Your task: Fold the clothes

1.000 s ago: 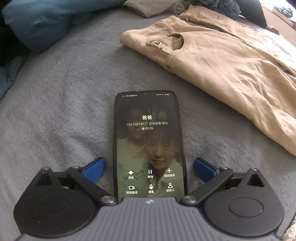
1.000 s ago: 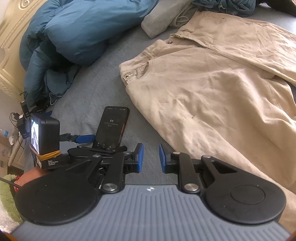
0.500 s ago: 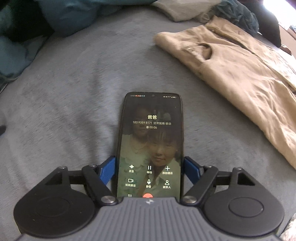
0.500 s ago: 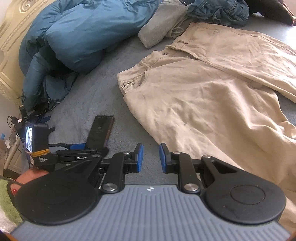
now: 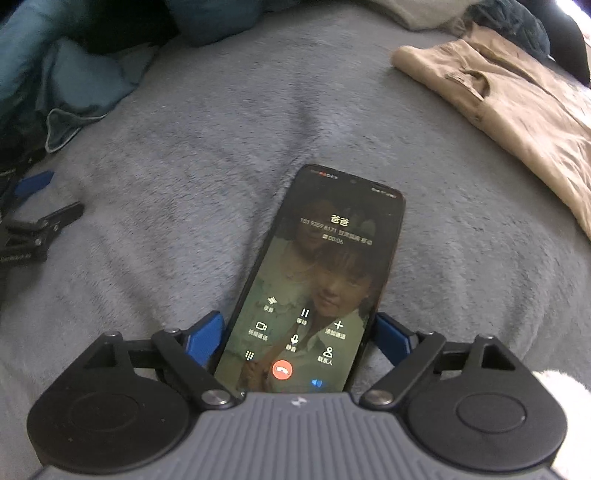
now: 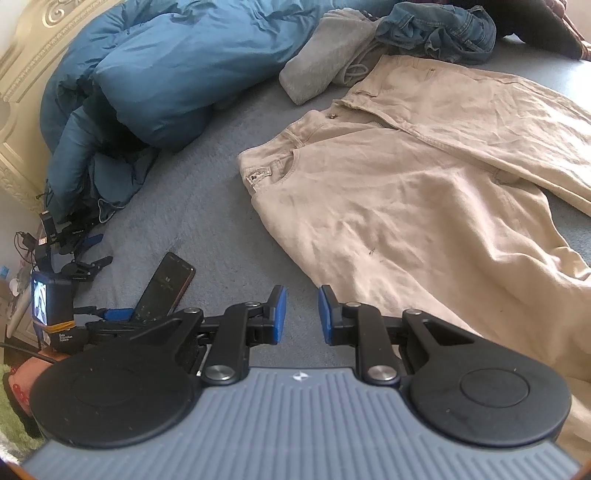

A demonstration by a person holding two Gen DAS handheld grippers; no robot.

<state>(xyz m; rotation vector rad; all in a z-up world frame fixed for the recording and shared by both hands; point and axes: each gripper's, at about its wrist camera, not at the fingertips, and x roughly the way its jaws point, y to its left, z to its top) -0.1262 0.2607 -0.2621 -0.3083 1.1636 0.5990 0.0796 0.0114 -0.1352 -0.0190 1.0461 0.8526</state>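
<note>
Beige trousers (image 6: 406,206) lie spread flat on the grey bed cover (image 5: 184,166), waistband toward the far left; in the left wrist view the trousers (image 5: 517,110) sit far off at upper right. My left gripper (image 5: 299,317) has a black phone (image 5: 325,266) with a lit call screen between its blue pads. Its jaws are opening, a sliver of gap shows at each pad, and the phone leans askew. In the right wrist view the phone (image 6: 166,284) and left gripper (image 6: 147,314) are at lower left. My right gripper (image 6: 298,310) hovers by the trousers' near edge, pads a narrow gap apart, holding nothing.
A blue duvet (image 6: 166,66) is heaped at the back left against a cream headboard (image 6: 22,74). A grey garment (image 6: 317,74) and crumpled jeans (image 6: 443,29) lie beyond the trousers. Black clamps with cables (image 5: 37,229) rest at the bed's left edge.
The left gripper has carried the phone leftward, away from the trousers. Its jaws closed in against the phone's sides and have since eased apart, and the phone now leans askew. The right gripper has barely moved.
</note>
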